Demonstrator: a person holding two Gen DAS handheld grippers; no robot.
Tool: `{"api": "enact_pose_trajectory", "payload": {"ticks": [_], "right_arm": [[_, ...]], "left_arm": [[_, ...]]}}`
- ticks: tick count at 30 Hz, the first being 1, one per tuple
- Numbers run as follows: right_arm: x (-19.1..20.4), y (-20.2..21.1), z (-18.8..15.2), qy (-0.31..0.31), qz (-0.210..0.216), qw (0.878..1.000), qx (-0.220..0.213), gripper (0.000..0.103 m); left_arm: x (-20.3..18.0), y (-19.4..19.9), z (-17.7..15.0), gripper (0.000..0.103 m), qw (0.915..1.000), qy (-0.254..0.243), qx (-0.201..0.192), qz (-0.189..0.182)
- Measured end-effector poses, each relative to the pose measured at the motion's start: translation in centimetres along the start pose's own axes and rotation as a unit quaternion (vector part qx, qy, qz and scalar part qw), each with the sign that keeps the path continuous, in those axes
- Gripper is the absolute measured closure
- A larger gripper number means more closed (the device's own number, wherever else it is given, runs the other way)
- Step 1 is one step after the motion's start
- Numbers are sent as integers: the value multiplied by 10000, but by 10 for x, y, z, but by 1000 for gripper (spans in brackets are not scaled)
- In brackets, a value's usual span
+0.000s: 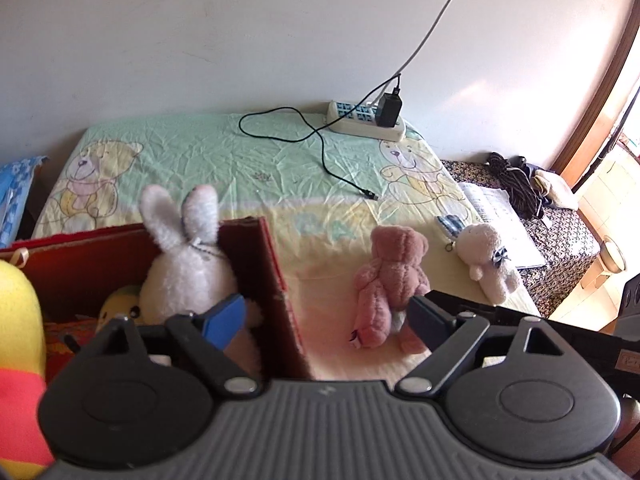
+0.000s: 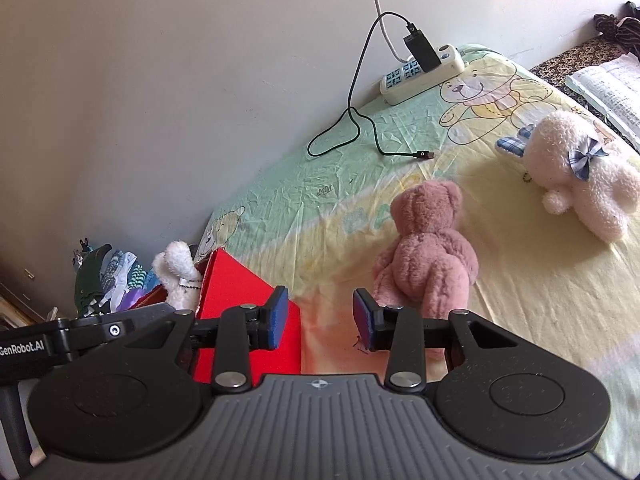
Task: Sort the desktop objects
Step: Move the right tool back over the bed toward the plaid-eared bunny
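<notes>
We see the left gripper point(image 1: 324, 320) with its jaws spread wide and empty, one finger over the red box point(image 1: 276, 280) holding the white rabbit point(image 1: 184, 272). Our right gripper point(image 2: 320, 316) also stands apart, holding nothing, just beside the pink bear point(image 2: 428, 252) lying on the sheet point(image 2: 280, 184); the cream plush point(image 2: 580, 176) lies farther off

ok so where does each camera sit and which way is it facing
Left wrist view: sits on the left gripper, looking along its open fingers over the red box holding a white rabbit, toward the wall.
Right wrist view: sits on the right gripper, open, looking across the bedsheet; the left gripper's arm shows at its left edge.
Both share the pink bear, cream plush and power strip.
</notes>
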State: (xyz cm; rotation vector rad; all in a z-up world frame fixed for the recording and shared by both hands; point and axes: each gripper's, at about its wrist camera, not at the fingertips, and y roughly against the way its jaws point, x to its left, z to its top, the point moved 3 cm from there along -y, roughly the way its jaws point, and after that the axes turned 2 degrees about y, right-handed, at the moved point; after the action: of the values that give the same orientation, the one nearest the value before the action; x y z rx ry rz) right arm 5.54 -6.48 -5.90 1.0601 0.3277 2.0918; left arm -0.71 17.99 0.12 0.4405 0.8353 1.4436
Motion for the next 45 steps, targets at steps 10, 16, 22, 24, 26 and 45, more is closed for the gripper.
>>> {"api": "enact_pose_trajectory", "payload": {"ticks": [10, 16, 22, 24, 26, 45], "right_arm": [[-54, 16, 21, 112, 227, 9992, 316, 63], [-77, 17, 26, 163, 312, 9977, 582, 63], [-102, 20, 31, 81, 321, 9971, 682, 63], [-110, 21, 34, 35, 302, 9972, 681, 63], [-120, 23, 36, -38, 276, 9974, 670, 63], [-202, 45, 85, -639, -172, 9978, 88, 62]], "left_arm": [[-73, -39, -3, 16, 9997, 86, 184, -120], [-90, -69, -13, 16, 9979, 328, 548, 113], [-104, -89, -19, 16, 9957, 347, 785, 351], [-109, -97, -19, 15, 9952, 321, 848, 378], [-115, -105, -20, 15, 9946, 281, 923, 382], [-174, -173, -15, 3, 9882, 71, 1481, -389]]}}
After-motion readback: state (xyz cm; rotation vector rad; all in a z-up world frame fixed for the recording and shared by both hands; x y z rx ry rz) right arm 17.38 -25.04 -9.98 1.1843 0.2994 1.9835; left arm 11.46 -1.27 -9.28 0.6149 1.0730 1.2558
